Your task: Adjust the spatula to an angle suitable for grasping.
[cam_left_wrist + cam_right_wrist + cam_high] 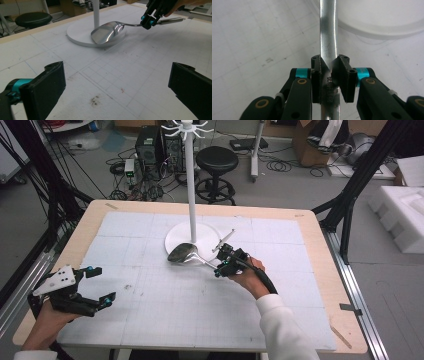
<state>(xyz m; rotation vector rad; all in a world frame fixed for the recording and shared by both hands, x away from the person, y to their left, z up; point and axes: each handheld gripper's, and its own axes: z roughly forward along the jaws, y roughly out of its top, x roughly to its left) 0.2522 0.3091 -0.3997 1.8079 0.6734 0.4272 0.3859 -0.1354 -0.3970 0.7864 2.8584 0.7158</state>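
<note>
A large shiny metal spoon [182, 253] lies with its bowl over the front rim of a white stand's round base [175, 236]. My right gripper [222, 269] is shut on the spoon's handle. In the right gripper view the two pads clamp the handle [328, 37] at the gripper's tips [330, 67], with the base's rim [372, 30] just beyond. My left gripper [102, 285] hovers open and empty over the mat's front left. The left gripper view shows its own tips wide apart [117, 95], the spoon [107, 31] ahead, and the right gripper [149, 21] on the handle.
The stand's white pole [192, 180] rises from the base to a ring of hooks [186, 129]. A white gridded mat [150, 310] covers the wooden table [325, 270]. A black stool [216, 162], computers and cables sit on the floor behind. White foam blocks [402, 215] lie to the right.
</note>
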